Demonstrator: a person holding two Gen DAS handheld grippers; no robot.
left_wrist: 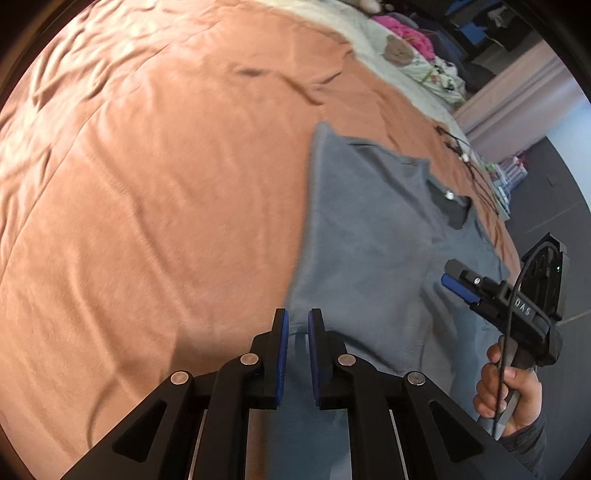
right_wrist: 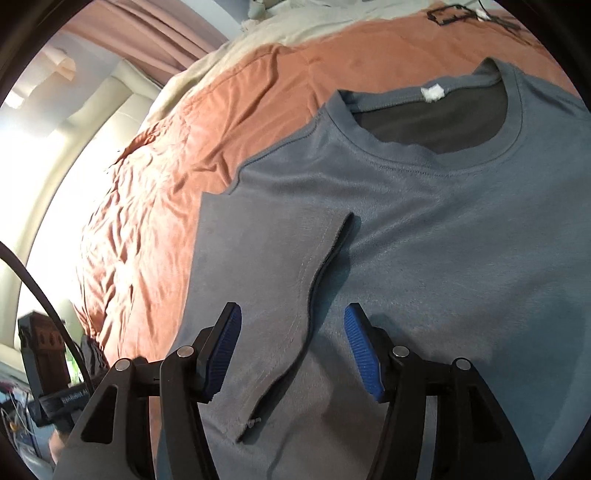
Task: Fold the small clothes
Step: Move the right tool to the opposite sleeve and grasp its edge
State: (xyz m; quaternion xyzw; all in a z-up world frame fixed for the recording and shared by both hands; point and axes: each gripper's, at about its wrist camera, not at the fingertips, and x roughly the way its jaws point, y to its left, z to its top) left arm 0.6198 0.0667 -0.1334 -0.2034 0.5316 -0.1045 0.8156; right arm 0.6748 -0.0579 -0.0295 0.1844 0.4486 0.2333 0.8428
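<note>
Currently grey T-shirt (right_wrist: 424,229) flat on bed blanket (left_wrist: 147,184), sleeve (right_wrist: 266,258) folded inward. Left tongs (left_wrist: 296,325) narrow, fabric between pads, grip uncertain. Right tongs (right_wrist: 291,332) wide above sleeve. Risk: hem slips, fold skews.

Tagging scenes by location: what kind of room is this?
Most likely a bedroom. A grey T-shirt is spread on a bed with a rumpled terracotta cover; a heap of other clothes lies at its far end, with pink curtains behind.
</note>
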